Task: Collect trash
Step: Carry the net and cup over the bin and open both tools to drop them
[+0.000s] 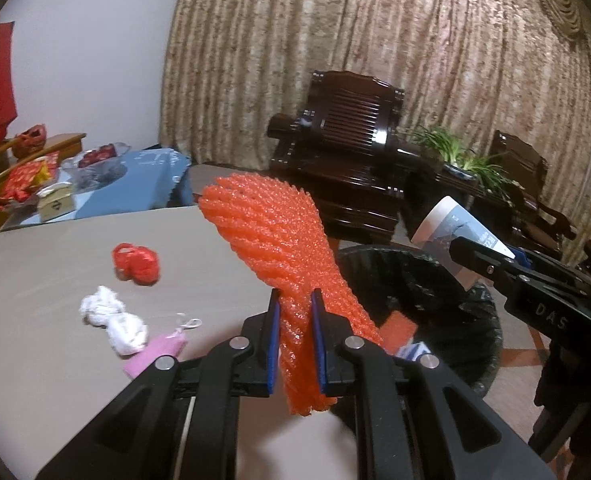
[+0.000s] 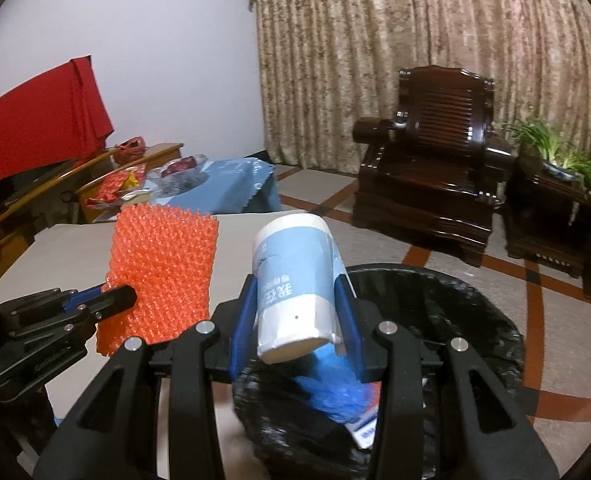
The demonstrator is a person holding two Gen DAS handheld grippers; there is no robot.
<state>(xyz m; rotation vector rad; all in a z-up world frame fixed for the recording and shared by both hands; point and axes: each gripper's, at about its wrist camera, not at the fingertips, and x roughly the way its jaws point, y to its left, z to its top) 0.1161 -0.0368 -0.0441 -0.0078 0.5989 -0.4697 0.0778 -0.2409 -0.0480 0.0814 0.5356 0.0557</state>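
Observation:
My left gripper [image 1: 295,304] is shut on an orange foam net sleeve [image 1: 279,236], held upright at the table's right edge beside the bin. The sleeve also shows in the right wrist view [image 2: 159,276]. My right gripper [image 2: 295,288] is shut on a white and blue paper cup [image 2: 295,280], held upside down above the black-lined trash bin [image 2: 455,312]. The cup also shows in the left wrist view [image 1: 455,232], over the bin [image 1: 435,288]. Blue trash [image 2: 335,388] lies in the bin.
On the beige table [image 1: 55,360] lie a red crumpled wrapper [image 1: 135,262], a white crumpled tissue [image 1: 113,320] and a pink tag [image 1: 155,354]. Dark wooden armchairs [image 2: 431,184] and a plant [image 2: 563,160] stand behind the bin. A blue-clothed side table [image 1: 135,184] holds clutter.

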